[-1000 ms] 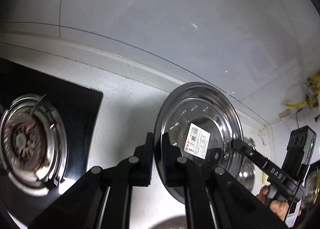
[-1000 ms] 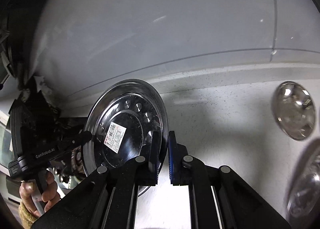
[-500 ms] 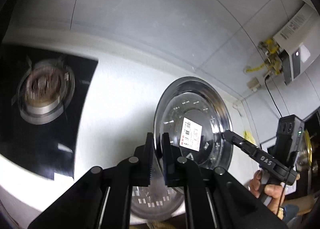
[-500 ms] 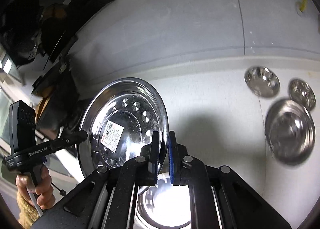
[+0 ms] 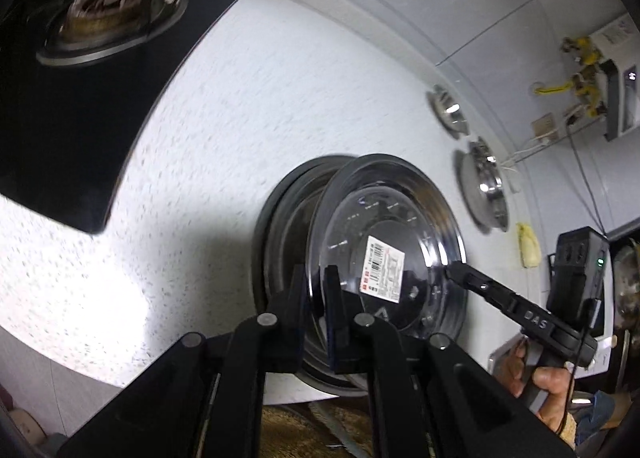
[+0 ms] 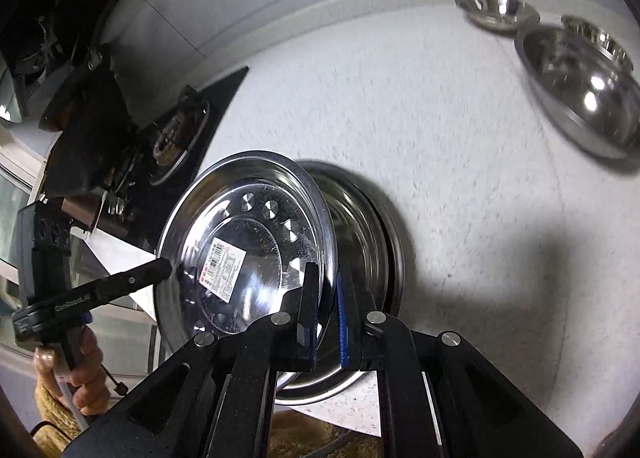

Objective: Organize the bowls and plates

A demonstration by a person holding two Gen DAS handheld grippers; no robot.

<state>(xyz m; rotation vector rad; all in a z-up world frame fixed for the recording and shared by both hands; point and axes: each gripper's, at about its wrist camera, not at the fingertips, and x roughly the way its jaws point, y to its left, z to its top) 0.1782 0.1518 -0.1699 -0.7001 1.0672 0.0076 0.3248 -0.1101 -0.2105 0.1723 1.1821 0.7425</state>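
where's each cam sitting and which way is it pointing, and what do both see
Left wrist: rides the left gripper, looking along its fingers across the white counter toward the stove burner and wall; the right gripper and its hand show at right.
Right wrist: rides the right gripper, looking across the counter toward the steel bowls; the left gripper and its hand show at left.
Shared: both see the labelled steel plate, pinched by its rim from opposite sides over a second plate on the counter.

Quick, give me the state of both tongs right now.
Left tongs: closed on the rim of the labelled steel plate.
Right tongs: closed on the opposite rim of the same plate, held above a second plate on the counter.
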